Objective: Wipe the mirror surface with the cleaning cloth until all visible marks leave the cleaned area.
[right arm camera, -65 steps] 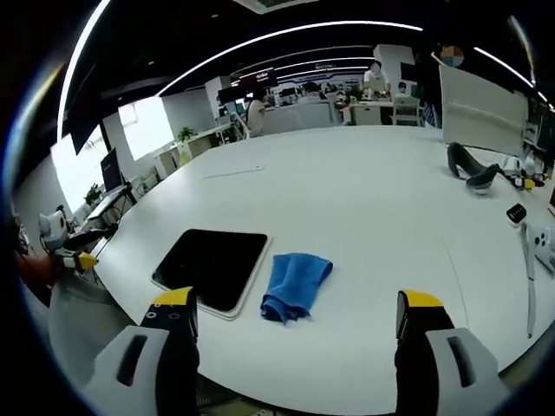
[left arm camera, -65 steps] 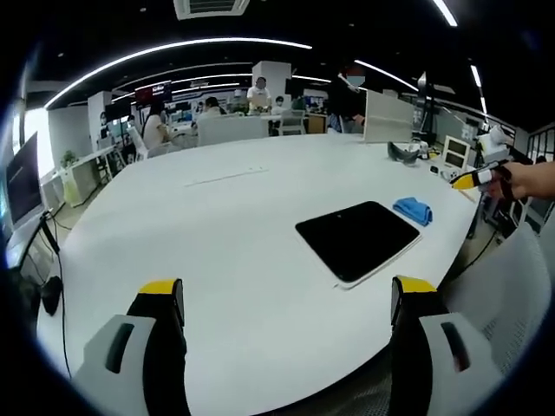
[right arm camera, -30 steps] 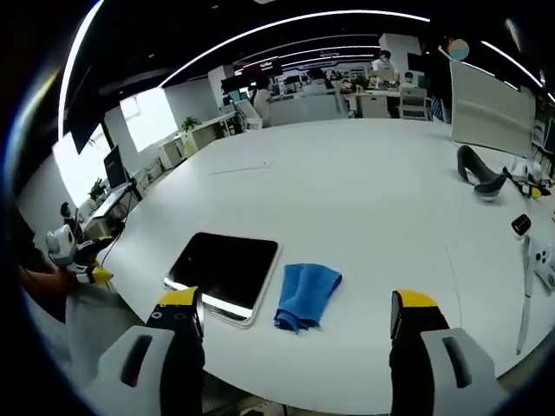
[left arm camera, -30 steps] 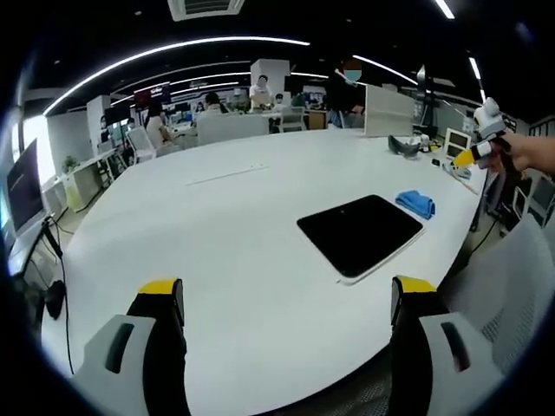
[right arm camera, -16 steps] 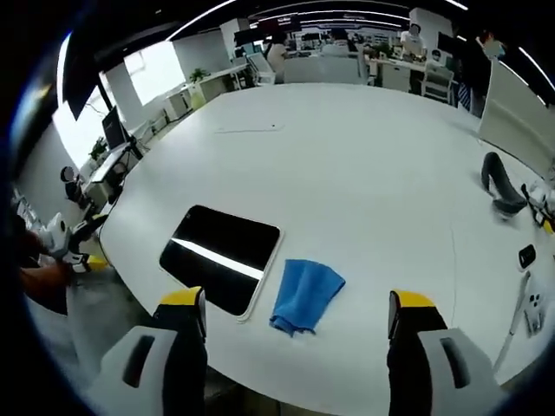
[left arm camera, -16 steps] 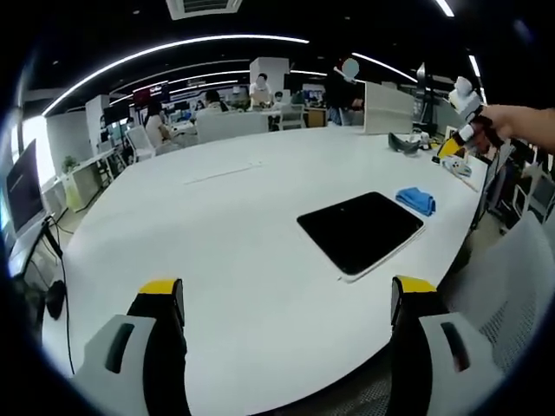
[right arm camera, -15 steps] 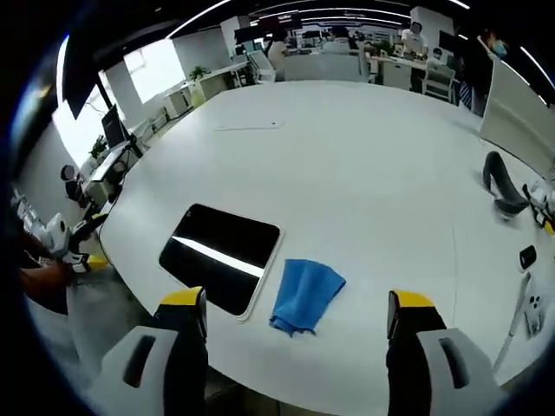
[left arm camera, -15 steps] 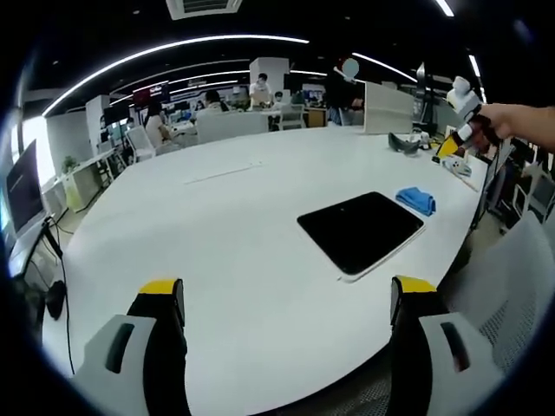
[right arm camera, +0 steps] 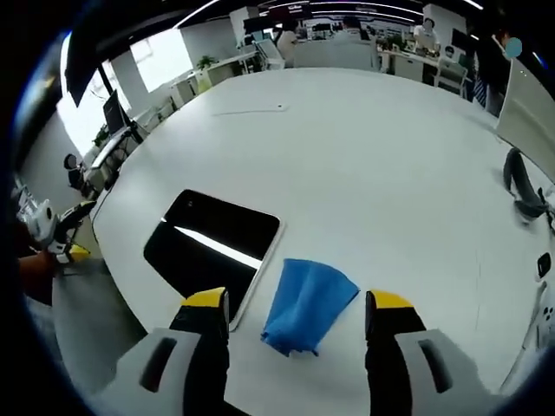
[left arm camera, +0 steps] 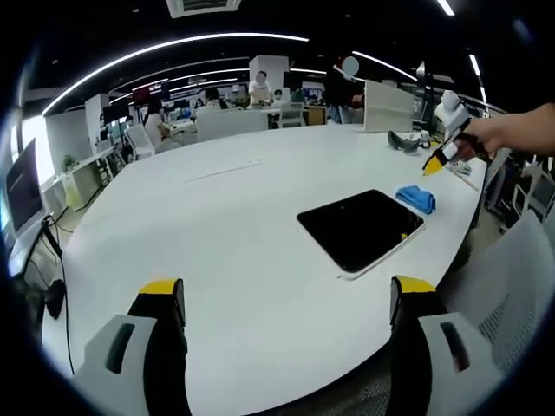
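The mirror [left arm camera: 360,227] is a dark glossy rectangle with a white rim, lying flat near the white table's [left arm camera: 225,217] right edge. A crumpled blue cleaning cloth [left arm camera: 415,198] lies just beyond it. My left gripper [left arm camera: 288,290] stands open over the table's near edge, well short of the mirror. In the right gripper view, my right gripper [right arm camera: 297,303] hangs open just above the cloth [right arm camera: 308,299], which sits between the jaws, with the mirror [right arm camera: 212,243] to its left. A hand holds the right gripper [left arm camera: 436,160] above the cloth in the left gripper view.
A black curved object [right arm camera: 525,195] lies on the table further right. A white chair [left arm camera: 512,286] stands by the table edge near the mirror. A grey partition panel [left arm camera: 388,111] and people at desks are in the background. The left gripper [right arm camera: 65,247] shows beyond the table edge.
The right gripper has come down and closer to the cloth, which now looks larger between its jaws. The left gripper has stayed in place.
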The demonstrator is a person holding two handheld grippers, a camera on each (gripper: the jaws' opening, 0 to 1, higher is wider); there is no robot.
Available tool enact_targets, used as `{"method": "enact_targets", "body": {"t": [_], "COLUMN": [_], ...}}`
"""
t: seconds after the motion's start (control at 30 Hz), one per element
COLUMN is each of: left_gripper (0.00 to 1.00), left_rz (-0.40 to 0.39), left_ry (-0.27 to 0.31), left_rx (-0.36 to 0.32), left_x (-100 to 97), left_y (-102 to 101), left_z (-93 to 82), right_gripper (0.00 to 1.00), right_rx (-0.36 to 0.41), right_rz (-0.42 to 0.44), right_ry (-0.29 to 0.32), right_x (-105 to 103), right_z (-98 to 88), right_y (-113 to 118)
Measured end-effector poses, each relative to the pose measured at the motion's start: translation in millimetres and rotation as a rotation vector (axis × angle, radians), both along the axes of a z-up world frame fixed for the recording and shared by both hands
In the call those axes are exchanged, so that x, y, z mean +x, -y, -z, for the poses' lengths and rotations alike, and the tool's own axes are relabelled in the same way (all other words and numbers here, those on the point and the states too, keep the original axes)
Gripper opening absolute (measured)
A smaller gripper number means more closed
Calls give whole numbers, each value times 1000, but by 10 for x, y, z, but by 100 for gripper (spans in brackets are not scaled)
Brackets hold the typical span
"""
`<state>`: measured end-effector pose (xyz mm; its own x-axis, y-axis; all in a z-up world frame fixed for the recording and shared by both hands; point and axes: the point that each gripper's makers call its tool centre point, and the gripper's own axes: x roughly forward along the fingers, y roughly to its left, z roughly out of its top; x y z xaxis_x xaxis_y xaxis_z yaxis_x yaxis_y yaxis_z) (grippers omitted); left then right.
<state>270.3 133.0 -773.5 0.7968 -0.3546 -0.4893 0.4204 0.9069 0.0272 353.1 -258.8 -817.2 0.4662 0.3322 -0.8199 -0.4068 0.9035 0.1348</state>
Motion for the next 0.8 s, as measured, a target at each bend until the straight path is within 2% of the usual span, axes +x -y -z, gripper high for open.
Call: {"method": "enact_targets", "body": {"t": [0.13, 0.23, 0.3, 0.37, 0.47, 0.63, 0.7, 0.73, 0.8], "left_gripper": [97, 96, 96, 96, 96, 96, 96, 96, 96], "left_rz": [-1, -1, -1, 1, -4, -1, -3, -6, -4], "left_ry": [-1, -8, -2, -22, -3, -15, -10, -7, -11], "left_rx": [4, 9, 12, 17, 17, 19, 18, 18, 18], "left_x": [-4, -6, 4, -8, 7, 5, 8, 16, 18], "left_y": [-3, -8, -9, -10, -23, -14, -16, -19, -18], "left_z": [7, 26, 16, 62, 32, 58, 44, 36, 45], "right_gripper": [43, 34, 28, 25, 21, 17, 14, 12, 9], "right_rx": [-20, -37, -35, -38, -57, -65, -91, -130, -128], "right_rz": [21, 45, 47, 53, 68, 92, 120, 140, 167], "right_ry": [-9, 2, -14, -16, -37, -58, -57, -49, -49], "right_x": [43, 76, 52, 72, 61, 51, 91, 120, 144], "right_z": [214, 267, 322, 355, 429, 532, 547, 544, 551], "right_y": [55, 71, 57, 53, 60, 33, 45, 92, 85]}}
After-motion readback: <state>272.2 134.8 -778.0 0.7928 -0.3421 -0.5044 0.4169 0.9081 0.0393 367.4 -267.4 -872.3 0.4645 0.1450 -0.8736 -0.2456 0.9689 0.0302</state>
